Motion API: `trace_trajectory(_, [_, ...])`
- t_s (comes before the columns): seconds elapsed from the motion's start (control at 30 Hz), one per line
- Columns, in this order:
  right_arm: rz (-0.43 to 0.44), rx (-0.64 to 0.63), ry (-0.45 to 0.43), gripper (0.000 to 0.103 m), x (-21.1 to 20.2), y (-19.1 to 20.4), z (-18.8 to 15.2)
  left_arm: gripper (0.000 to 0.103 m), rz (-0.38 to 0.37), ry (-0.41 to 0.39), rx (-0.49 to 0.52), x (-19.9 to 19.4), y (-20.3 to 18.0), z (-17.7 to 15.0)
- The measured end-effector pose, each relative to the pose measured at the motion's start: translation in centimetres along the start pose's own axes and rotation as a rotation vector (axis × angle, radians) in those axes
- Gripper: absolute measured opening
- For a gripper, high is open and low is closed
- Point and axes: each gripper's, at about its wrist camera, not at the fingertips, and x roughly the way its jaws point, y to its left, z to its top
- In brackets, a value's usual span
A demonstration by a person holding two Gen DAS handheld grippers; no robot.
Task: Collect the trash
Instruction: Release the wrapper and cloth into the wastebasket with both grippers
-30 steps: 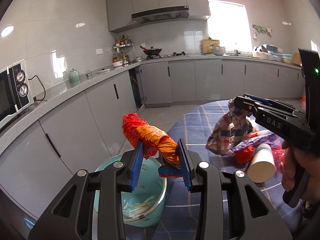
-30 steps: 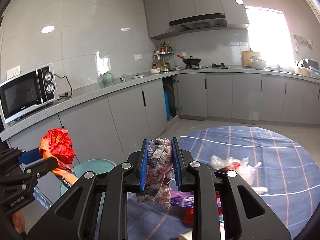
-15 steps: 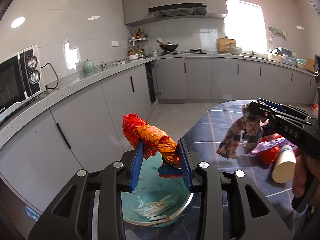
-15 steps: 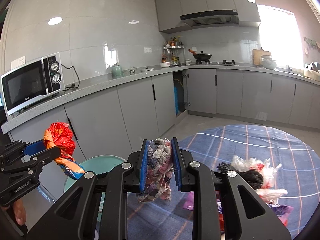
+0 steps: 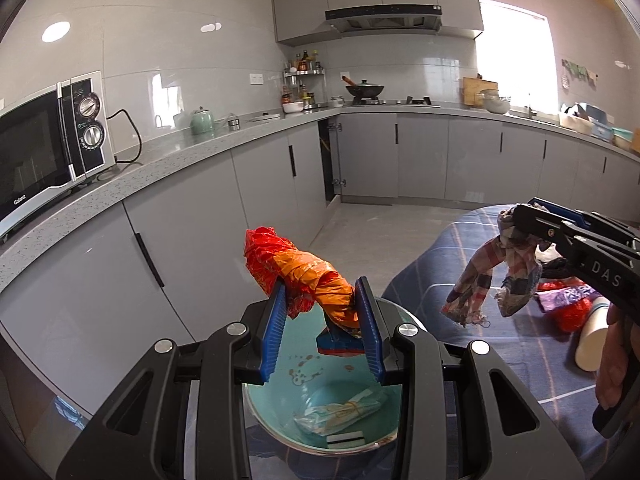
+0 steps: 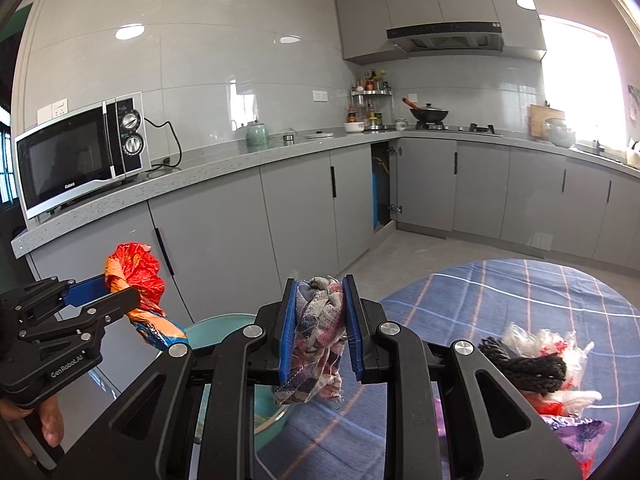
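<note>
**Inspector:** Note the orange-red wrapper: pinched between the narrowly set jaws of the left gripper, and now hanging directly over the teal bin. A second ago the bin sat off to the lower left of that gripper; it has since slid under it, so a drop looks imminent

**Onlooker:** And the other hand?

**Inspector:** The right gripper is clamped, jaws close together, on a patterned rag. It has travelled off the table toward the bin, with the rag hanging near the table edge, not yet over the opening

**Onlooker:** What does each camera add?

**Inspector:** The left shows the bin's inside, where a clear packet lies. The right shows the remaining litter on the cloth: black cord and clear plastic, still to be collected
</note>
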Motion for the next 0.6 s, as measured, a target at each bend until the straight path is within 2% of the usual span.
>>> trace_trajectory(0.6, [0.076,-0.040,0.032,0.023,3.0,4.0,0.1,0.036,0.037,0.031,-0.031,0.9,2.2,-0.2])
